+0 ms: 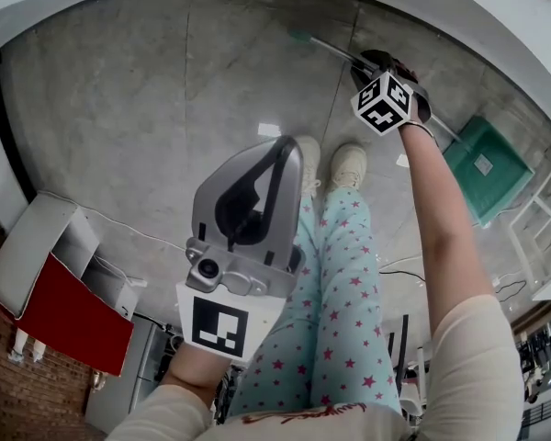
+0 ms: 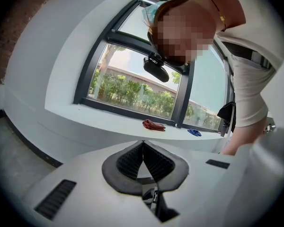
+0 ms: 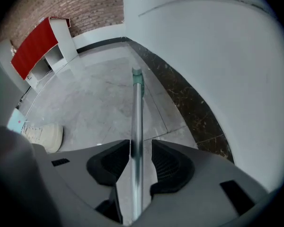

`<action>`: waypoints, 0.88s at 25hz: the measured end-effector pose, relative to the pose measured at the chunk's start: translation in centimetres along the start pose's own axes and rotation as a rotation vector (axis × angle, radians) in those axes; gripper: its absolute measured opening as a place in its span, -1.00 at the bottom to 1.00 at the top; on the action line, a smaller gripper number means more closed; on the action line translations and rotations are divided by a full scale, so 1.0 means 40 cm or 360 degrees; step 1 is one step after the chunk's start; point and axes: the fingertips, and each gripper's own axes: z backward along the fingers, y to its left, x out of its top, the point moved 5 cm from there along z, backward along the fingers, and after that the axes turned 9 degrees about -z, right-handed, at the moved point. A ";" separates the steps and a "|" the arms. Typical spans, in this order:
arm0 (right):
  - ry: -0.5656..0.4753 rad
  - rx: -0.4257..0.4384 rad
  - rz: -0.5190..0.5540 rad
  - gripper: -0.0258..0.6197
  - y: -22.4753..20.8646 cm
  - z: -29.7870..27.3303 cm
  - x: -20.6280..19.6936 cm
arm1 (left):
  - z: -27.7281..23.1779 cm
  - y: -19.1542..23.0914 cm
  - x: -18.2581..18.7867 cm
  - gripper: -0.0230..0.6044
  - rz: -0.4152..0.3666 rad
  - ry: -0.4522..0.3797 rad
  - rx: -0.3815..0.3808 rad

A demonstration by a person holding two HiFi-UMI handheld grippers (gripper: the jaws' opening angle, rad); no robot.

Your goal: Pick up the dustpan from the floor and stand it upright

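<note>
Grey floor (image 1: pixel 147 90) carries the green dustpan (image 1: pixel 485 168) lying near the wall at the person's right, its long thin metal handle (image 3: pixel 137 122) reaching out to a teal end cap (image 3: pixel 137 74); it looks light and stiff, the smooth tube probably slippery and pan-heavy at one end, so a firm hold partway along the handle seems best. Right claw (image 3: pixel 141 145) stands wide open astride the handle, pads not pressing, between end cap and pan; left claw (image 2: pixel 143 145) is closed on nothing, well apart from the dustpan.

Bright even daylight, soft shadows, heavy fisheye edge distortion.
</note>
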 end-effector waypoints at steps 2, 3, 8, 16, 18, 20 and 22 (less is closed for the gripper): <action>0.0035 0.0017 0.0032 -0.44 0.005 -0.021 0.002 | 0.005 0.005 -0.009 -0.86 0.0000 0.0008 0.0009; 0.0049 0.0021 0.0037 -0.49 0.005 -0.030 0.003 | 0.005 0.009 -0.015 -0.86 -0.0001 0.0013 0.0012; 0.0047 -0.0005 0.0048 -0.61 0.007 -0.045 0.004 | 0.006 0.039 -0.040 -0.86 0.0002 0.0043 0.0031; -0.0116 -0.0031 0.0044 -0.62 -0.001 0.056 0.079 | 0.000 0.047 0.018 -0.86 -0.0031 0.0028 0.0031; -0.0189 -0.0026 0.0065 -0.62 -0.002 0.105 0.119 | -0.005 0.043 0.056 -0.86 -0.0040 0.0002 0.0034; -0.0258 -0.0027 0.0076 -0.62 0.006 0.156 0.161 | -0.002 0.041 0.097 -0.86 -0.0052 -0.0022 0.0027; -0.0323 -0.0029 0.0077 -0.62 0.018 0.209 0.200 | 0.005 0.035 0.139 -0.86 -0.0067 -0.0045 0.0019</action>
